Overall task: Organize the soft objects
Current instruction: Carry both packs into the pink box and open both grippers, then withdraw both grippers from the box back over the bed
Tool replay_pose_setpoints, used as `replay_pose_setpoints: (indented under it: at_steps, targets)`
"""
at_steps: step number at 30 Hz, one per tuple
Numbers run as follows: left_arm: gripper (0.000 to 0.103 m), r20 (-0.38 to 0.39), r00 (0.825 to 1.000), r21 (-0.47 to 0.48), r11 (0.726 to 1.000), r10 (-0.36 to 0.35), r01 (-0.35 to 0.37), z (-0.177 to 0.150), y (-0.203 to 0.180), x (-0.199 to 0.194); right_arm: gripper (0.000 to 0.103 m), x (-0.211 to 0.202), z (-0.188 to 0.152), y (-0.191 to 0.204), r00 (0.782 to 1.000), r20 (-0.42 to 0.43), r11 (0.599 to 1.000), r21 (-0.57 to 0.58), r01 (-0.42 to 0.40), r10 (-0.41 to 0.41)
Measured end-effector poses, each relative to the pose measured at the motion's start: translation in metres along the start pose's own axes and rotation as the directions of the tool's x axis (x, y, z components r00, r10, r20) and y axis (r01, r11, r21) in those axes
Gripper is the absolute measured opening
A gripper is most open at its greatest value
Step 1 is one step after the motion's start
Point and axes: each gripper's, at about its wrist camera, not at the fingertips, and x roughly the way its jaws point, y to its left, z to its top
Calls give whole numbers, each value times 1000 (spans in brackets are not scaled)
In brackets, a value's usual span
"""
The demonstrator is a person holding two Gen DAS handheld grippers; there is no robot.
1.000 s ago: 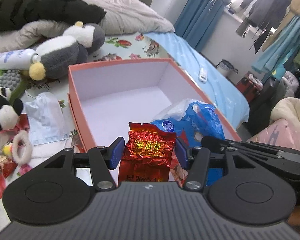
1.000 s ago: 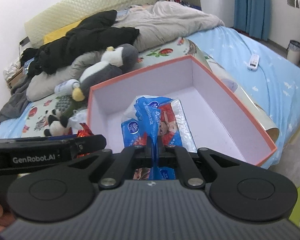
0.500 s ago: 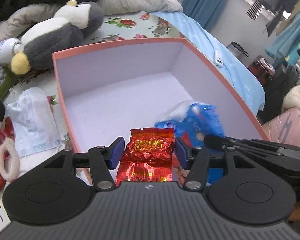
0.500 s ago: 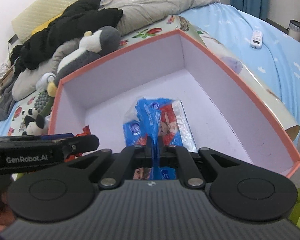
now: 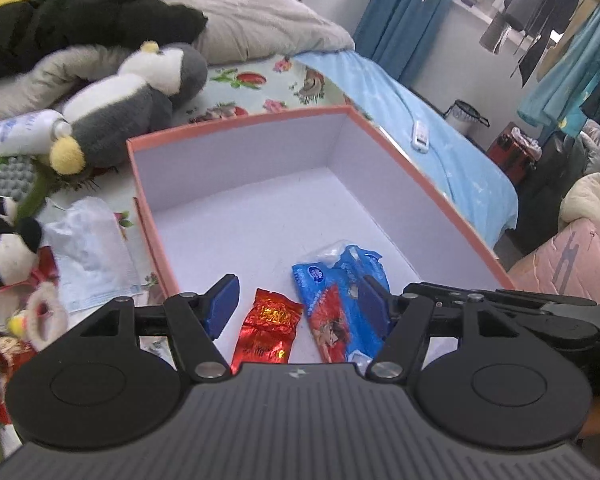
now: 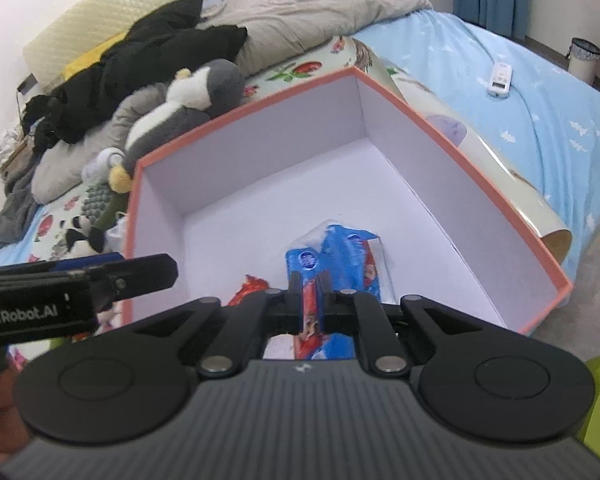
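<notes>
Progress on the tidying is judged to be at an early stage. Two soft packets have been brought into the orange-rimmed box [image 5: 236, 120] that stands on the bed [image 6: 500, 56]: a red foil packet [image 5: 268, 326] lies on the box floor near its front wall, and a blue-and-red plastic packet [image 6: 340, 256] rests just beside it. The left gripper [image 5: 296, 308] is seen with its jaws opening; the foil packet lies between them but is touched by neither pad, so it is judged released. The right gripper [image 6: 310, 292] is nearly closed, its jaws only beginning to open, and a fold of the plastic packet is pinched between them, so that release is not yet complete. Left outside the box on the bed are a grey-and-white plush penguin [image 5: 132, 100], a small panda toy [image 5: 8, 248], a clear plastic bag [image 5: 88, 252] and a white bottle [image 5: 20, 132].
</notes>
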Motion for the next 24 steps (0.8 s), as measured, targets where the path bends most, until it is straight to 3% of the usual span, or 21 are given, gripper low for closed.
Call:
replay_pose_setpoints:
  at_steps: [10,12,13,14,24]
  targets:
    - [71,104,994,-15,1000,19,-17,-36,-5,-97,12,-68,-22,24,996,82,999,-35,-24,27]
    - [75,125,992,-13,1000,10,-8,-45,-7,-114,41,-78,-27,31,995,91,999,-43,-26,30]
    - [75,135,991,-12,1000,16,-14,-50,-6,-123,69,-83,-30,33,995,94,998,-48,-27,32]
    - [75,144,989,-12,1000,19,-17,-54,-6,-131,82,-87,-32,35,994,101,998,-48,-28,33]
    - [76,218,974,-23,998,58,-55,-96,6,-208,83,-134,-63,64,982,184,998,-48,-40,48]
